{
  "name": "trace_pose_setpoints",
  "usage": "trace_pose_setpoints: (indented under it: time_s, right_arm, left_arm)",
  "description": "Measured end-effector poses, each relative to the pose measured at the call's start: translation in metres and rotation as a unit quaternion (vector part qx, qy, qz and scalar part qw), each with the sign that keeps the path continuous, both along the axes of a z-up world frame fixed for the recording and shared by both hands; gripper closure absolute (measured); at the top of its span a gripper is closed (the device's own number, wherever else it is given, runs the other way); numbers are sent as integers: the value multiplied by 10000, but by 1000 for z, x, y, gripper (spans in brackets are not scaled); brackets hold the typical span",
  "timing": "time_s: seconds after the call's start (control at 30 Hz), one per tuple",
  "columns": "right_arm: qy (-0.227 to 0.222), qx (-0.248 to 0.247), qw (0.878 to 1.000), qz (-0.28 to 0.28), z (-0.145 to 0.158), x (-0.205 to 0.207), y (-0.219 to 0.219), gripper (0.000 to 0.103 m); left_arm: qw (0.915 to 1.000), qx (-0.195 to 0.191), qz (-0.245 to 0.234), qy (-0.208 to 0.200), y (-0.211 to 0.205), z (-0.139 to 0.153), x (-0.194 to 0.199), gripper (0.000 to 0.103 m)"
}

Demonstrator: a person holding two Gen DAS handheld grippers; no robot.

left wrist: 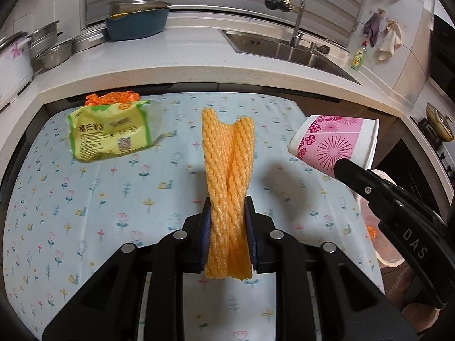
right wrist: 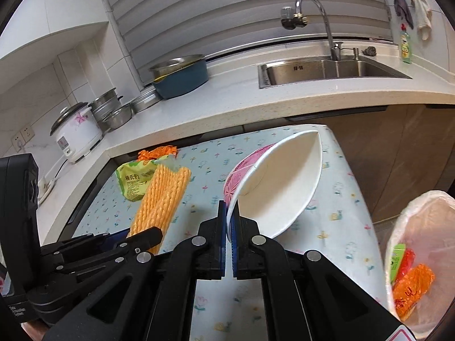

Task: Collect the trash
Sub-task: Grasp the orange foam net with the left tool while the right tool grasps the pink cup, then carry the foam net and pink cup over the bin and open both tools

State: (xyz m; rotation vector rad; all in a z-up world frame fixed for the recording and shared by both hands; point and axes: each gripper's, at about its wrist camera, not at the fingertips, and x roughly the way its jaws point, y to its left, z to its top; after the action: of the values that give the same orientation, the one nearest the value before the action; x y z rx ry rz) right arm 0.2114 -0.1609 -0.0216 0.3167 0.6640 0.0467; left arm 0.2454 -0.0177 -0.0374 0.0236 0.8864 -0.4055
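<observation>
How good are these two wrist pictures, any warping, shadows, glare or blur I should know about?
Left wrist view: strong fisheye bend in the countertop, dark vignette at the corners, a soft shadow on the tablecloth beside the foam net, everything sharp. Right wrist view: same barrel warp in the window blinds, bright daylight there, paper bowl evenly lit, no motion blur, mild sheen on the sink.

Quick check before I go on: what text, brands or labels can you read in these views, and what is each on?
"DAS": right gripper, on its arm.
"福氏食...": yellow-green bag; the smaller print and QR code are unreadable.
Red characters on the orange wrapper in the bin: too blurred.
Dish soap bottle label: too small.
Left gripper label in the right wrist view: too blurred.
</observation>
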Motion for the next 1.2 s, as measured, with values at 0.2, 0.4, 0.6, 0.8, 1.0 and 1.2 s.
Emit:
trace_pose_setpoints:
  time_s: [0.2, 0.4, 0.6, 0.8, 1.0, 1.2]
  right_arm:
    - [-54, 28, 9989, -471, 4, -44, -61, 100]
    - [-24, 59, 9961, -877, 1, -81, -112, 100]
    - [15, 129, 9924, -1223, -6, -110, -151, 100]
    - [61, 189, 9890, -1467, -15, -132, -181, 100]
    - [162, 251, 9861, -1636, -28, -144, -200, 100]
    - [283, 300, 9837, -1748, -40, -150, -210, 100]
  left_arm:
    - [9990, 26, -453, -50, -63, 6, -26, 82]
    - [9964, 26, -842, -22, -115, 6, -48, 82]
    - [9929, 75, -1183, -30, -158, 7, -67, 82]
    - [9890, 54, -1475, 89, -190, 2, -79, 82]
    - [9842, 76, -1751, 239, -219, -9, -86, 82]
    - [9811, 93, -1903, 337, -238, -17, -87, 79]
